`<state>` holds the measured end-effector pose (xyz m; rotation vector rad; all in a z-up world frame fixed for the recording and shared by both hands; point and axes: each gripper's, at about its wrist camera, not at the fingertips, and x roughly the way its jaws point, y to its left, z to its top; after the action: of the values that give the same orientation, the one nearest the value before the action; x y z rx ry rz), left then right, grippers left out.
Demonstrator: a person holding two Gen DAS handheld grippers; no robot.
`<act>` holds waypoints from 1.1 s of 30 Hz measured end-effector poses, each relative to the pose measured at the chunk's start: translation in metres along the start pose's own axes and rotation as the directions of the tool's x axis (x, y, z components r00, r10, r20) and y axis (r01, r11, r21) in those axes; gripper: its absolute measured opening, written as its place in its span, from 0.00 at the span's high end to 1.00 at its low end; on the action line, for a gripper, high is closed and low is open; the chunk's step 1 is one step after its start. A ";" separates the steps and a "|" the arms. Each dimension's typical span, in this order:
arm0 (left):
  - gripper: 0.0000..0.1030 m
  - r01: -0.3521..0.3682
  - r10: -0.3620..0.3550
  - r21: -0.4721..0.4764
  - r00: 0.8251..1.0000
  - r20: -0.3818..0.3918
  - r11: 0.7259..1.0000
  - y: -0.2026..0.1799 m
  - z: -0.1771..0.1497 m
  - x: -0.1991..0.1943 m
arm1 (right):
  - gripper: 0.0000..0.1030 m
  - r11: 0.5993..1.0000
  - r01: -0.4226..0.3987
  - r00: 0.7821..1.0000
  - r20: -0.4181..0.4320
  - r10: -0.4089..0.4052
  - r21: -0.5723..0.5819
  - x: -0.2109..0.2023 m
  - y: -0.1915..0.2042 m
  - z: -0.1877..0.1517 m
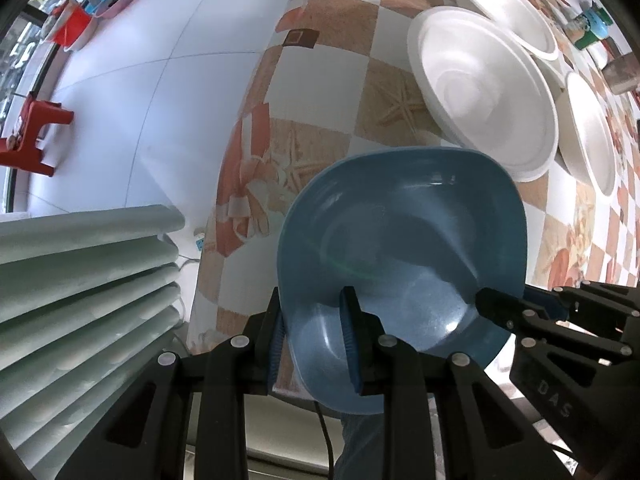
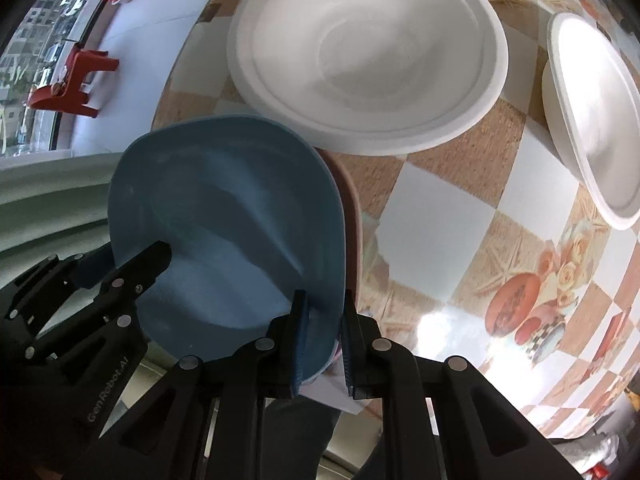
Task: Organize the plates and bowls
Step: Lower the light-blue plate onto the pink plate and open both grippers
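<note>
The left gripper [image 1: 314, 336], black with ribbed blue pads, pinches the near rim of a glossy blue bowl [image 1: 400, 248], one finger inside the wall and one outside. The right gripper [image 2: 324, 340] is pressed onto the opposite rim of the same bowl, so the smooth, rounded-square dish hangs between both tools above the near edge of the table [image 1: 320, 92]. In the right wrist view a dull pink rim [image 2: 354, 216] shows just behind the blue bowl's far side; what it belongs to cannot be told. The table wears a shiny checked cloth of white and sandy-tan squares printed with starfish and shells. Just beyond the blue bowl lies a matte white round plate [image 1: 480, 88] with a raised ring, its near edge hidden behind the bowl's rim. Farther from the bowl lie two more white dishes, one behind the plate [image 1: 516, 12] and one beside it [image 1: 592, 136]. Left of the bowl, off the table, pale green ribbed slats [image 1: 80, 280] stand over white floor tiles [image 1: 160, 80], and farther away sits a red plastic stool [image 1: 32, 136].
</note>
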<state>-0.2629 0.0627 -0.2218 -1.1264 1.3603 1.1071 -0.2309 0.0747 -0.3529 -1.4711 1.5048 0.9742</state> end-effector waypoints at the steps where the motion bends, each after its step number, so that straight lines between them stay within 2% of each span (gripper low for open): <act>1: 0.73 0.004 -0.004 -0.004 1.000 0.007 1.000 0.001 0.000 0.000 | 0.83 1.000 -0.004 1.000 0.003 0.004 0.005 0.001 0.000 0.002; 4: 0.65 0.016 -0.016 0.004 1.000 0.021 1.000 0.004 -0.002 0.000 | 0.83 1.000 -0.013 1.000 0.011 0.013 0.012 0.001 0.000 0.006; 8: 0.36 0.008 -0.009 0.020 0.999 0.035 1.000 0.002 -0.011 0.000 | 0.83 1.000 -0.016 1.000 0.021 0.016 -0.013 -0.006 -0.006 0.002; 11: 0.24 0.016 -0.018 0.044 0.998 0.062 0.999 0.000 -0.021 -0.006 | 0.83 0.999 -0.030 0.999 0.019 0.030 -0.023 -0.015 -0.017 -0.013; 14: 0.23 0.030 -0.035 0.049 0.996 0.088 0.998 -0.001 -0.032 -0.014 | 0.82 0.998 -0.057 0.998 0.031 0.057 -0.021 -0.022 -0.023 -0.027; 15: 0.23 0.025 -0.028 0.041 0.995 0.094 0.999 0.000 -0.035 -0.016 | 0.79 0.998 -0.062 0.997 0.041 0.062 -0.018 -0.025 -0.025 -0.032; 16: 0.22 0.029 -0.032 0.031 0.995 0.098 0.999 0.003 -0.037 -0.019 | 0.51 0.999 -0.045 0.998 0.052 0.046 -0.017 -0.028 -0.027 -0.036; 17: 0.21 0.036 -0.038 0.025 0.995 0.096 0.999 0.004 -0.038 -0.019 | 0.31 1.000 0.006 0.998 0.067 -0.005 -0.012 -0.030 -0.030 -0.038; 18: 0.21 0.047 -0.048 0.012 0.994 0.094 0.999 0.007 -0.040 -0.020 | 0.20 0.999 0.035 0.996 0.085 -0.034 -0.010 -0.033 -0.033 -0.040; 19: 0.21 0.055 -0.055 -0.002 0.994 0.095 0.998 0.009 -0.041 -0.021 | 0.06 1.000 0.024 0.994 0.106 -0.023 -0.010 -0.037 -0.039 -0.044; 20: 0.21 0.065 -0.064 -0.010 0.993 0.096 0.998 0.010 -0.042 -0.023 | 0.02 1.000 0.007 0.994 0.109 -0.006 -0.008 -0.038 -0.042 -0.045; 24: 0.21 0.094 -0.094 0.000 0.991 0.099 0.996 0.004 -0.042 -0.028 | 0.02 0.999 -0.001 0.993 0.118 -0.005 0.047 -0.045 -0.066 -0.063; 29: 0.21 0.114 -0.124 0.086 0.984 0.125 0.990 -0.019 -0.033 -0.044 | 0.02 0.982 -0.027 0.995 0.096 0.009 0.188 -0.044 -0.101 -0.090; 33: 0.21 0.125 -0.153 0.169 0.974 0.167 0.978 -0.048 -0.016 -0.060 | 0.02 0.951 -0.045 0.995 0.100 0.015 0.305 -0.051 -0.134 -0.107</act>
<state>-0.2145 0.0435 -0.1635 -0.9676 1.1872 0.9581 -0.0998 -0.0077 -0.2638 -1.1662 1.5330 0.7758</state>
